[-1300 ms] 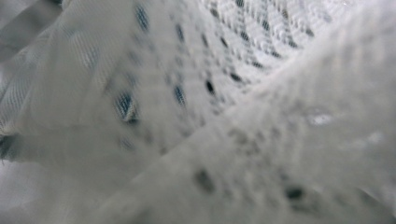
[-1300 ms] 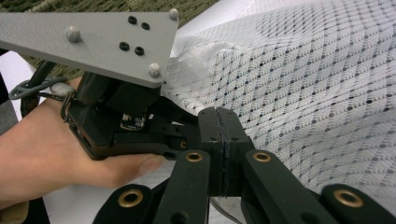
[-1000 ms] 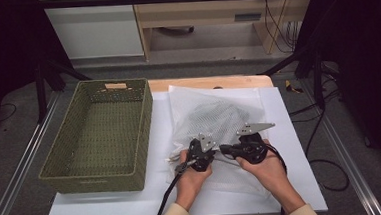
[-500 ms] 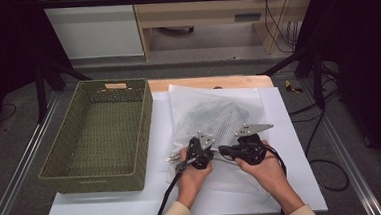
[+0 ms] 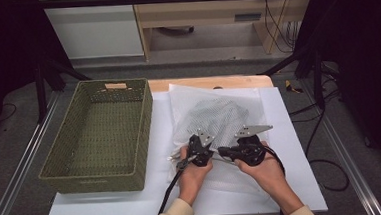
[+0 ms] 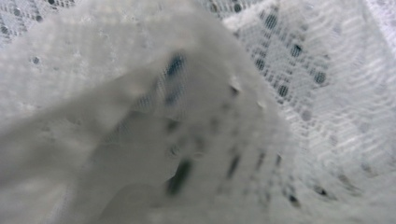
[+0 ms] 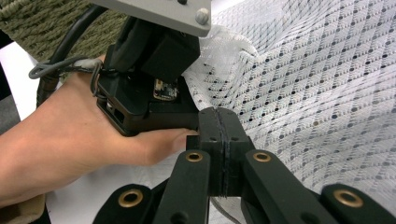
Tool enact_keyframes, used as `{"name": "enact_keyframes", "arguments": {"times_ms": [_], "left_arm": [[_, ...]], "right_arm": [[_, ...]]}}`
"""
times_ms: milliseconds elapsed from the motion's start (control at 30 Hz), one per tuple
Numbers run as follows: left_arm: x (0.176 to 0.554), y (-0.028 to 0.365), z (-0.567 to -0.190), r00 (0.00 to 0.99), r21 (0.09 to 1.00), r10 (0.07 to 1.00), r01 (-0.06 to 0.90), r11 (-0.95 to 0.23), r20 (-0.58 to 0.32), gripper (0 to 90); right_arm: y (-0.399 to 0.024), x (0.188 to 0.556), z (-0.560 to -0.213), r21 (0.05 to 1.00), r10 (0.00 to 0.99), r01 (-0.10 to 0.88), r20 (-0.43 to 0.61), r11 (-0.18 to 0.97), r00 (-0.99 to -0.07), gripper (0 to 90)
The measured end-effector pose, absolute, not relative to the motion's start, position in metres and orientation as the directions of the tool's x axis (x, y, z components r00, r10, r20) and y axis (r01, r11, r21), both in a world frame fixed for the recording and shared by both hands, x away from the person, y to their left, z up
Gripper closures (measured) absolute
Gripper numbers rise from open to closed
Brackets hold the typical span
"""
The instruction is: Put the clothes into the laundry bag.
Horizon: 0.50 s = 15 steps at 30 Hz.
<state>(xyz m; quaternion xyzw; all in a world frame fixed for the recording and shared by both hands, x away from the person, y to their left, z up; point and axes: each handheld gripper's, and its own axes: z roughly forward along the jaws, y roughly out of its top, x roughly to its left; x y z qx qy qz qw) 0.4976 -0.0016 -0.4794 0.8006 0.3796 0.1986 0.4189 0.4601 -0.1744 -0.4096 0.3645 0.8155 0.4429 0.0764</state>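
Almost nothing has moved since the earlier frames: both hands sit in the same spot, and the white mesh laundry bag (image 5: 219, 120) has kept its outline. Taking the green wicker basket (image 5: 100, 133) as landmark, the bag lies just to its right on the white table sheet (image 5: 285, 132), its long axis running away from the person, with a spotted garment showing through the net. Both grippers work its near edge: the left gripper (image 5: 189, 157) is closer to the basket, buried in the fabric, mesh (image 6: 280, 84) pressed right up to its camera, so its jaws read as closed, apparently pinching the bag. The right gripper (image 7: 219, 140) has its jaws pressed flat together beside the left hand (image 7: 70, 135), just off the mesh, with nothing visibly caught between them. Behind the table stand pale wooden furniture, dark stands and loose floor cables.
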Motion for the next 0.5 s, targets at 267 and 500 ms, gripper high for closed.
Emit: {"name": "enact_keyframes", "arguments": {"times_ms": [267,500], "left_arm": [[0.4995,-0.0023,-0.4798,0.625,0.821,0.781,0.440,-0.363,0.010,90.0],[0.5014,-0.0029,-0.4800,0.618,0.823,0.786,0.441,-0.357,0.010,90.0]], "right_arm": [[-0.1743,0.4602,-0.4094,0.777,0.664,0.530,0.201,0.340,-0.721,90.0],[-0.1742,0.4609,-0.4094,0.776,0.665,0.532,0.203,0.338,-0.719,90.0]]}}
